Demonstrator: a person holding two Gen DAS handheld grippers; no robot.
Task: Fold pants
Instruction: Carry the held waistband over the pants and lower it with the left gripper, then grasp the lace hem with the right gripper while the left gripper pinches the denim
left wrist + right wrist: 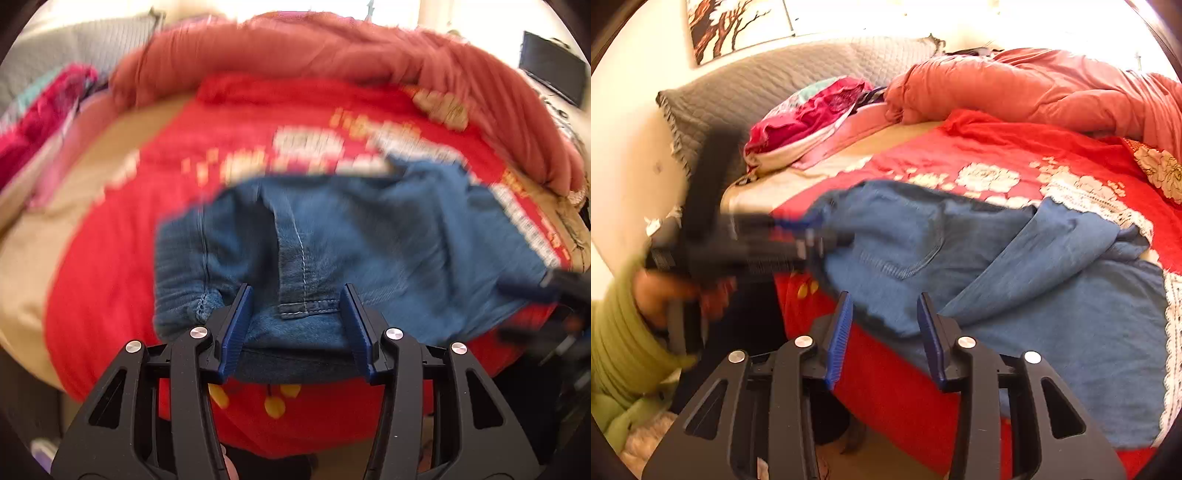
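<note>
**Desk:** A pair of blue denim pants (1015, 266) lies bunched near the front edge of a bed covered by a red floral bedspread (979, 147), with an orange quilt (1052, 85) heaped at the far side. What should the step be judged on?

**Photographer:** On the reading here, the step in hand is letting go of a fold and taking a new hold. The left gripper (297, 314) stands partly open over the near edge of the pants (351, 236); cloth lies between its blue pads (236, 328), but they do not press on it. The right gripper (884, 325) is also partly open, its jaws straddling the near hem without pinching it. To do it well, each would need to close on one flat layer at an outer corner, not on a bunch, and lift both ends level so the seam stays straight.

**Desk:** What does each camera add?

**Photographer:** The right wrist view shows the person's hand (665, 295) and green sleeve (620, 347) carrying the left gripper (812, 243), blurred, at the left end of the pants, plus a back pocket (905, 254), a grey pillow (757, 85) and pink clothes (812, 110) at the far left. The left wrist view alone shows the stitched seam (303, 266) and hem running down to its jaws, with the right gripper only a dark blur at the right edge.
</note>
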